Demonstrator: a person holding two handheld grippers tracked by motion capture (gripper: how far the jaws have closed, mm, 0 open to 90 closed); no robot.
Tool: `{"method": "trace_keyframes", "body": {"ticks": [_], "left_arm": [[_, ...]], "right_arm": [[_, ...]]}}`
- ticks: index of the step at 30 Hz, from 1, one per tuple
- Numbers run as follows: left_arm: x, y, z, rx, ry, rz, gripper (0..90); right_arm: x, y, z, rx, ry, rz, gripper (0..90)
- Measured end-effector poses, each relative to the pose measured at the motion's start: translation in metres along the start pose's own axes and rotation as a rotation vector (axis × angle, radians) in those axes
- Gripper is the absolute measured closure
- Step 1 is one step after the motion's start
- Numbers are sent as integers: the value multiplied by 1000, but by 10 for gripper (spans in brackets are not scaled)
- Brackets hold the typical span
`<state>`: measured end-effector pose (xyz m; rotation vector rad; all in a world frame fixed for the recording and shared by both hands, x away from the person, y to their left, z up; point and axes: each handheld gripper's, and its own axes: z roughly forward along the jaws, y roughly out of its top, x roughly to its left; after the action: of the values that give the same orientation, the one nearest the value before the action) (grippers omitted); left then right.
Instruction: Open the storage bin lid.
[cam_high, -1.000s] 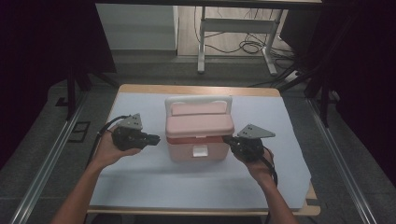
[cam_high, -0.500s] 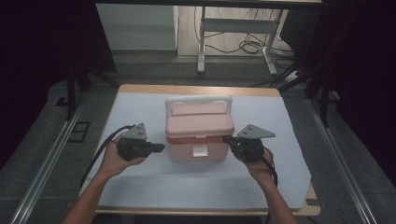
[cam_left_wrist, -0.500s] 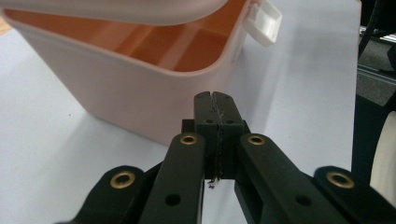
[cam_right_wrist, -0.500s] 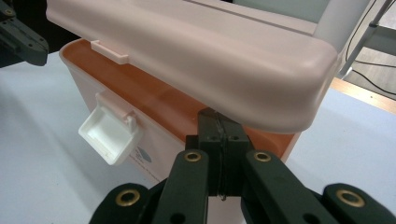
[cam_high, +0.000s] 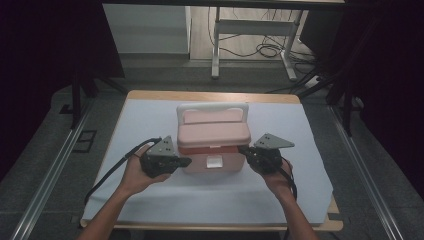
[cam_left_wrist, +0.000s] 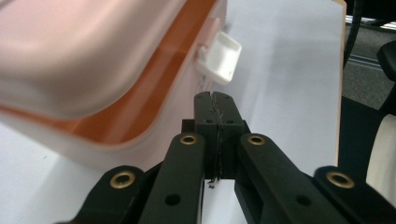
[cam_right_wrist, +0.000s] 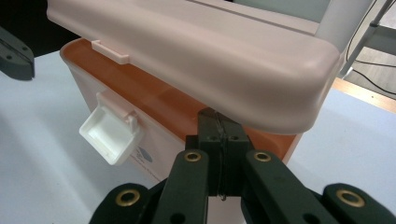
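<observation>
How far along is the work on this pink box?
Done: the white latch hangs flipped open. In hand: the right gripper, shut, sits under the lid's corner rim; the left gripper, shut, is beside the pink box. Left: raising the lid, which is barely lifted.

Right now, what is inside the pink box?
The pink box has its lid raised slightly at the front, showing an orange band beneath. Its white latch hangs open. The contents stay covered.

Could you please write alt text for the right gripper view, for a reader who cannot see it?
The right gripper, its black fingers shut together, has its tips tucked under the lid rim of a pink storage box. A white latch hangs open on the box's front, and the box stands on a pale tabletop.
</observation>
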<state>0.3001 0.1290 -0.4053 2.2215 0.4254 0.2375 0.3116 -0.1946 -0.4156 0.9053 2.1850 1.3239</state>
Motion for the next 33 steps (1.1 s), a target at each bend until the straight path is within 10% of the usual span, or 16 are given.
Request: {"method": "trace_keyframes", "body": {"ticks": [33], "left_arm": [[-18,32,59,40,17,43,900]], "right_arm": [[0,0,1,3,3,-1,895]]}}
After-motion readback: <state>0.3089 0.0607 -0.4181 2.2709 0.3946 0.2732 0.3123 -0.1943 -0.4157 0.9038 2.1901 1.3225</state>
